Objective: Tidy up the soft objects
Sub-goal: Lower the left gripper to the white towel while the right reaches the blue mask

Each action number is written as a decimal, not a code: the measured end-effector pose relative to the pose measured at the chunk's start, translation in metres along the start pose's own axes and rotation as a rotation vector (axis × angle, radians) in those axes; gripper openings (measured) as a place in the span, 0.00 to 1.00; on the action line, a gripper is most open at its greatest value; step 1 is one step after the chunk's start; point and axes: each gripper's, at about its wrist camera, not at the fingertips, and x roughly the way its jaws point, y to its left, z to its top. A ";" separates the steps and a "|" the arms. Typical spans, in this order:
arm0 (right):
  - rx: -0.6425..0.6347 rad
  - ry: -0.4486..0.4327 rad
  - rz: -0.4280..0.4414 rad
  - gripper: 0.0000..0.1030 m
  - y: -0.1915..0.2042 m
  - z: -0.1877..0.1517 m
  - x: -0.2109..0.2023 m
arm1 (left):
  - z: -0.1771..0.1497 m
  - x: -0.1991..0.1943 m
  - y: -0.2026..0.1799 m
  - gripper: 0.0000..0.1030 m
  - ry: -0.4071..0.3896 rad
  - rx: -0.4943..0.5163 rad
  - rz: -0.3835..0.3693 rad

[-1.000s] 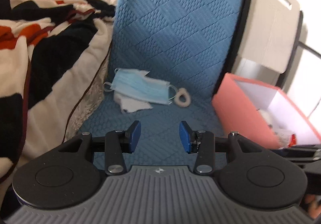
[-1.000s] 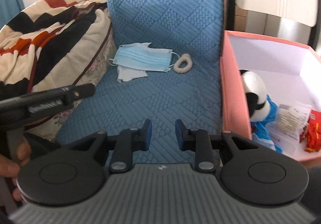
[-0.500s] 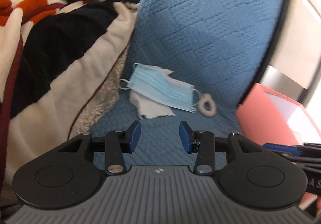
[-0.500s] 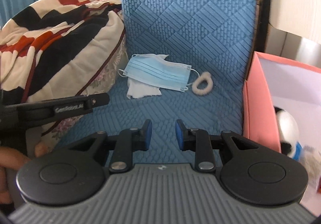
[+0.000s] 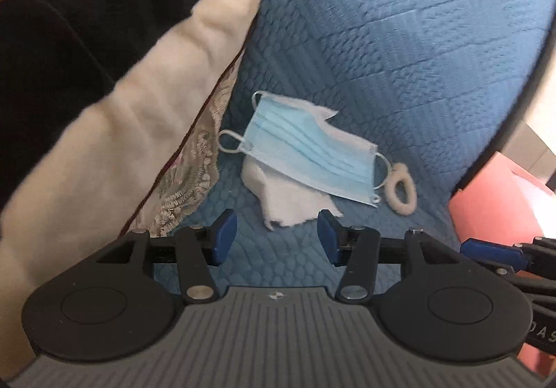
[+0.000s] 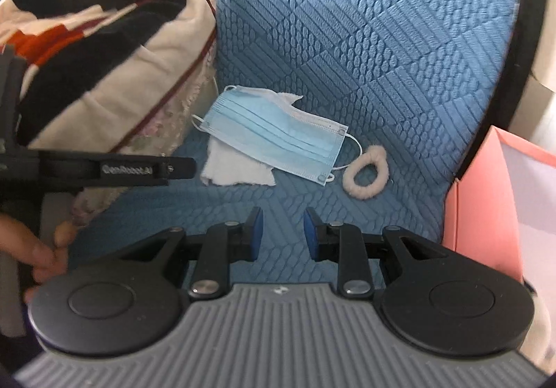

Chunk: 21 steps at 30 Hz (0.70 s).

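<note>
A light blue face mask [image 5: 312,151] [image 6: 274,141] lies on the blue quilted seat, partly over a white tissue [image 5: 288,200] [image 6: 236,169]. A cream scrunchie [image 5: 401,188] [image 6: 365,176] lies just right of the mask. My left gripper [image 5: 276,237] is open and empty, just short of the tissue's near edge. My right gripper [image 6: 282,233] is open and empty, a short way in front of the mask and scrunchie. The left gripper's side also shows in the right wrist view [image 6: 114,171], close to the tissue.
A striped black, red and cream blanket [image 5: 104,75] [image 6: 97,33] is heaped on the left of the blue seat [image 6: 347,40]. A pink box [image 5: 504,200] [image 6: 486,200] stands at the seat's right edge.
Both grippers have moved forward toward the mask, tissue and scrunchie, which now look larger and nearer. The pink box has slid toward the right edge of both views. Jaws stay open.
</note>
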 end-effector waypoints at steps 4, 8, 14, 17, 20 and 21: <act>-0.035 0.015 0.008 0.28 -0.005 0.009 0.025 | 0.011 0.017 0.009 0.56 0.044 -0.068 -0.033; -0.047 0.047 0.030 0.28 -0.010 0.019 0.054 | 0.018 0.031 0.010 0.56 0.077 -0.079 -0.028; -0.079 0.064 0.056 0.32 -0.011 0.034 0.086 | 0.027 0.053 0.007 0.55 0.105 -0.066 -0.009; -0.071 0.065 0.053 0.42 -0.013 0.039 0.098 | 0.031 0.061 0.006 0.54 0.115 -0.057 -0.002; -0.074 0.077 0.052 0.42 -0.017 0.040 0.109 | 0.035 0.070 0.004 0.53 0.122 -0.046 0.004; -0.080 0.079 0.049 0.42 -0.017 0.040 0.112 | 0.036 0.072 0.004 0.52 0.123 -0.042 0.007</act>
